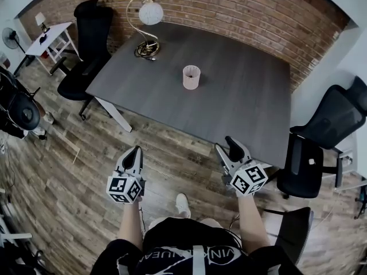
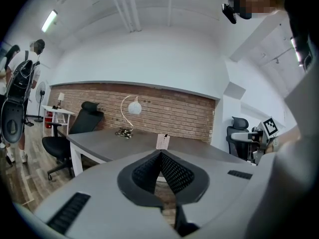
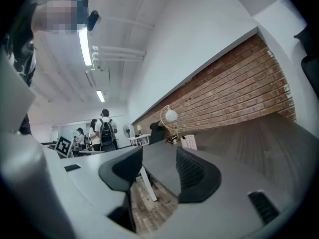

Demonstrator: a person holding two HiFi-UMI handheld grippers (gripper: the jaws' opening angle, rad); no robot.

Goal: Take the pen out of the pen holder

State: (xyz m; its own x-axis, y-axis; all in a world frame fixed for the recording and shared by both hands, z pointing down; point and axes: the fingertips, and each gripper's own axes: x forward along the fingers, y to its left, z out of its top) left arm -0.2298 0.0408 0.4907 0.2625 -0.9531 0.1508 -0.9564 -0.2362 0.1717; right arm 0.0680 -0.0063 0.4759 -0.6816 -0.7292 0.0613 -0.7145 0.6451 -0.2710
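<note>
With your left gripper (image 1: 135,150) fingers (image 2: 174,173) pressed together and right gripper (image 1: 228,145) fingers spread empty, you face a white perforated pen holder (image 1: 191,77) mid-way along the grey wood-grain table (image 1: 246,102), black swivel chairs (image 1: 92,39) flanking its side edges.

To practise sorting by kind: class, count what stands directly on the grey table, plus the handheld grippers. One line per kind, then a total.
Pen holder: 1
Lamp: 1
Grippers: 2 (left gripper, right gripper)
Total: 4
</note>
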